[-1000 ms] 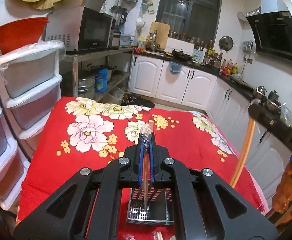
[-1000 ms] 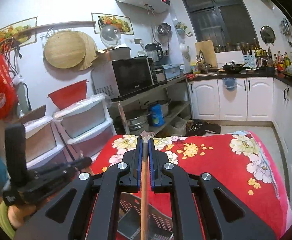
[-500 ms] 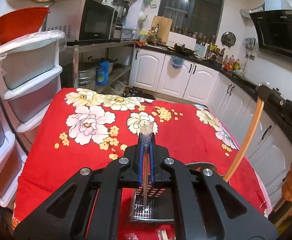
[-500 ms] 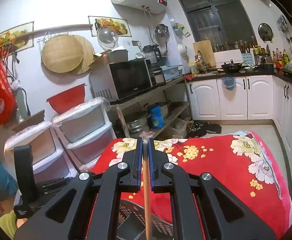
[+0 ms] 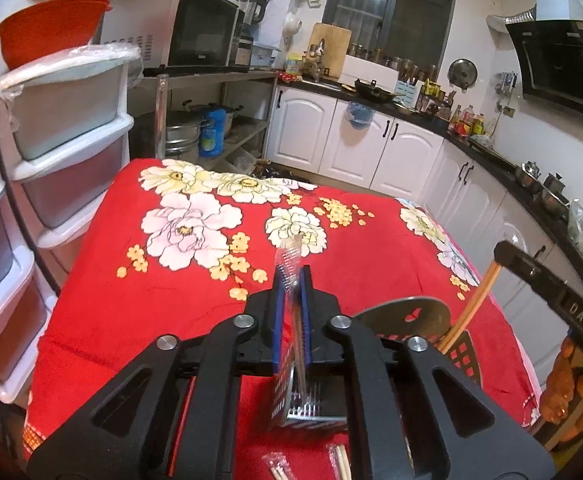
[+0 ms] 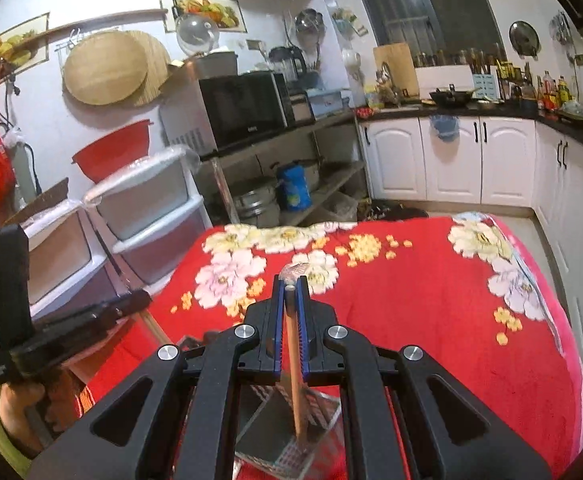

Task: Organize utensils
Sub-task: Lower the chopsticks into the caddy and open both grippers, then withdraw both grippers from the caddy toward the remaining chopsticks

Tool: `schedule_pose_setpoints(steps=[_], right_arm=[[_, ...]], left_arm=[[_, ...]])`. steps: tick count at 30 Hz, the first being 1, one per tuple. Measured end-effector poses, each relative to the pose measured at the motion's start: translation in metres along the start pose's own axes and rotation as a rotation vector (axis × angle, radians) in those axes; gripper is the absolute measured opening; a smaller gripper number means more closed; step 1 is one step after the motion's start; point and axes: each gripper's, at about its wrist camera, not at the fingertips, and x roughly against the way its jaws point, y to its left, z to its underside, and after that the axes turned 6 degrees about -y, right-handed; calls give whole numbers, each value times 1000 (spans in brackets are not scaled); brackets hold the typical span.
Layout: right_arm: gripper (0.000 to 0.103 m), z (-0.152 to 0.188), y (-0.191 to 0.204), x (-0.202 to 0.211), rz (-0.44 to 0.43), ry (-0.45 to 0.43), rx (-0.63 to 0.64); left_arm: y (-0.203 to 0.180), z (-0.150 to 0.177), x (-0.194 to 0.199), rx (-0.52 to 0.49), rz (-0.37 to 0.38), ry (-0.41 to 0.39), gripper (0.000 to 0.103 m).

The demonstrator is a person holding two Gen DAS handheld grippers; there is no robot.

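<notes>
My left gripper (image 5: pixel 290 276) is shut on a clear-wrapped pair of chopsticks (image 5: pixel 289 256), held upright over a perforated metal utensil holder (image 5: pixel 311 404) on the red flowered tablecloth (image 5: pixel 195 300). My right gripper (image 6: pixel 290 282) is shut on a wooden-handled utensil (image 6: pixel 293 360) whose lower end reaches down into the same holder (image 6: pixel 287 432). From the left wrist view the wooden handle (image 5: pixel 471 308) slants down beside a metal spatula blade (image 5: pixel 407 316). The right gripper body shows at the right edge (image 5: pixel 547 280), the left gripper body at the left edge (image 6: pixel 51 336).
More wrapped chopsticks (image 5: pixel 339 460) lie on the cloth at the near edge. Stacked plastic drawers (image 5: pixel 51 152) stand left of the table. A shelf holds a microwave (image 5: pixel 187 28). White cabinets (image 6: pixel 471 160) line the far wall.
Both grippers have tipped downward over the holder. The wooden-handled utensil has come lower into the holder, and the spatula blade now shows in the left wrist view.
</notes>
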Motion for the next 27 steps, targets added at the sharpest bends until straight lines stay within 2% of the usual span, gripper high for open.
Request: schedule_pose_setpoints(steps=[5, 7, 11, 13, 20, 22, 27], right_arm=[[9, 9, -4, 5, 17, 25, -2], [15, 11, -5, 9, 26, 28, 2], [20, 15, -7, 15, 38, 34, 10], [26, 17, -8, 19, 43, 36, 10], [33, 30, -10, 36, 52, 47, 27], [39, 35, -8, 42, 55, 50, 35], [44, 46, -4, 56, 64, 57, 58]], left_arm=[[5, 5, 8, 8, -8, 4, 19], [7, 7, 11, 11, -11, 4, 29], [10, 11, 16, 17, -16, 9, 36], [13, 13, 20, 24, -17, 9, 44], [19, 22, 32, 41, -25, 12, 59], [20, 26, 37, 43, -34, 11, 68], [22, 37, 49, 48, -47, 5, 85]])
